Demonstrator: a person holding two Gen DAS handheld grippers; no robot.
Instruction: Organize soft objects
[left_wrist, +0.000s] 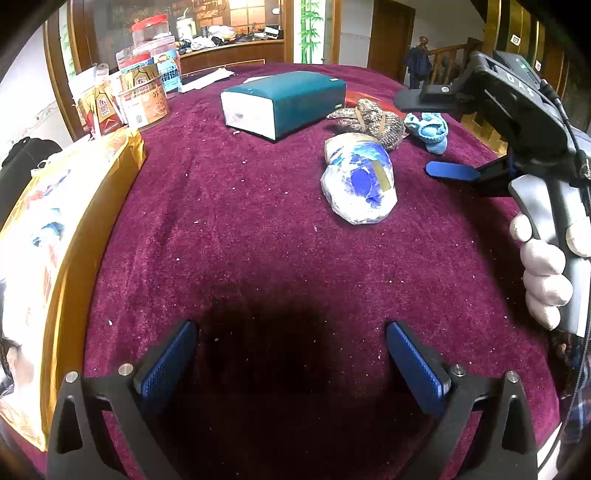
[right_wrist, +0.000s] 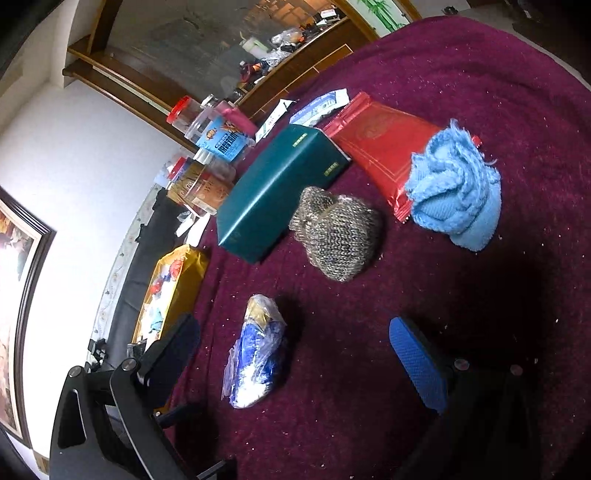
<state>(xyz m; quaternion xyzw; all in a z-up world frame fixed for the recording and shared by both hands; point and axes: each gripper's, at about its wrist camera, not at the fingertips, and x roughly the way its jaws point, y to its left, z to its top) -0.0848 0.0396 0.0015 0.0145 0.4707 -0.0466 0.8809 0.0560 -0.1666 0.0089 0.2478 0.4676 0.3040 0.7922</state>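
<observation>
On the maroon tablecloth lie a plastic-wrapped blue and white bundle (left_wrist: 360, 181) (right_wrist: 258, 350), a brown knitted bundle (left_wrist: 371, 122) (right_wrist: 338, 236) and a light blue knitted bundle (left_wrist: 428, 129) (right_wrist: 456, 188). My left gripper (left_wrist: 291, 362) is open and empty, low over bare cloth near the front. My right gripper (right_wrist: 295, 350) is open and empty above the wrapped bundle; in the left wrist view it (left_wrist: 432, 134) hovers at the right, by the blue bundle.
A teal box (left_wrist: 284, 101) (right_wrist: 275, 192) stands behind the bundles, a red foil pouch (right_wrist: 384, 147) beyond it. A yellow snack bag (left_wrist: 62, 236) (right_wrist: 170, 291) lies along the left edge. Jars and cartons (left_wrist: 144, 88) (right_wrist: 210, 155) crowd the far left.
</observation>
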